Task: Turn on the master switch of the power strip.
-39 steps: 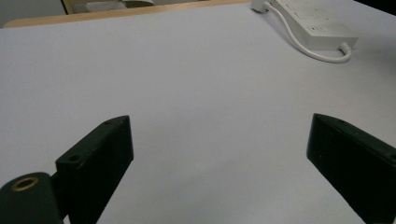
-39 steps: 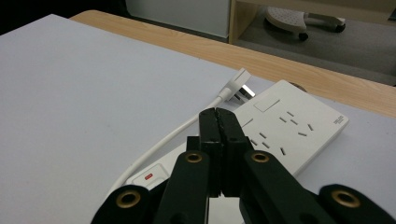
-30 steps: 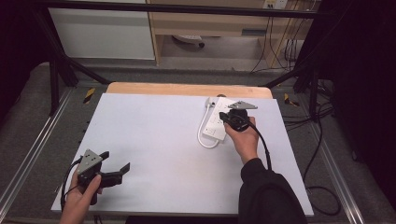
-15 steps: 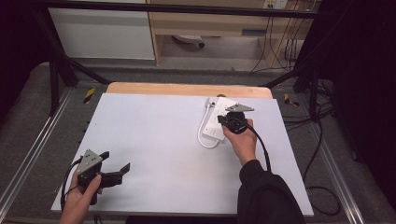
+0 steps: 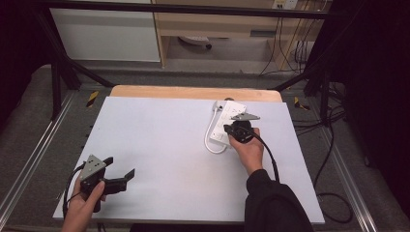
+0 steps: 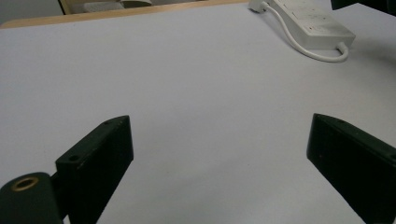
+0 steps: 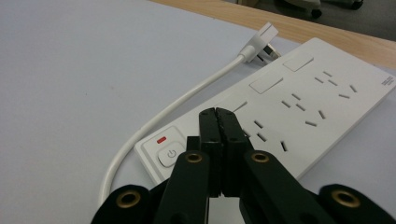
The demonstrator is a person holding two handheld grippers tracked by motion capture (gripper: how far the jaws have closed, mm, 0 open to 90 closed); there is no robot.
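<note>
A white power strip (image 5: 229, 120) (image 7: 299, 105) (image 6: 314, 23) lies at the table's far right, its white cable (image 5: 209, 139) (image 7: 180, 107) looping along its left side to a plug (image 7: 262, 41). My right gripper (image 5: 234, 129) (image 7: 218, 114) hovers just over the strip's near end, jaws pressed together with nothing between them, tips close to the power button (image 7: 170, 153) and its red lamp. Near the front left corner my left gripper (image 5: 118, 170) (image 6: 219, 149) stands open above bare table, pointing toward the strip.
The grey-white table top (image 5: 159, 145) has a wooden strip (image 5: 193, 92) along its far edge. Dark metal frame rails (image 5: 29, 159) run beside the table, and black cables (image 5: 329, 150) hang off to the right.
My right gripper has shifted slightly toward the near end of the power strip. The left gripper has stayed where it was.
</note>
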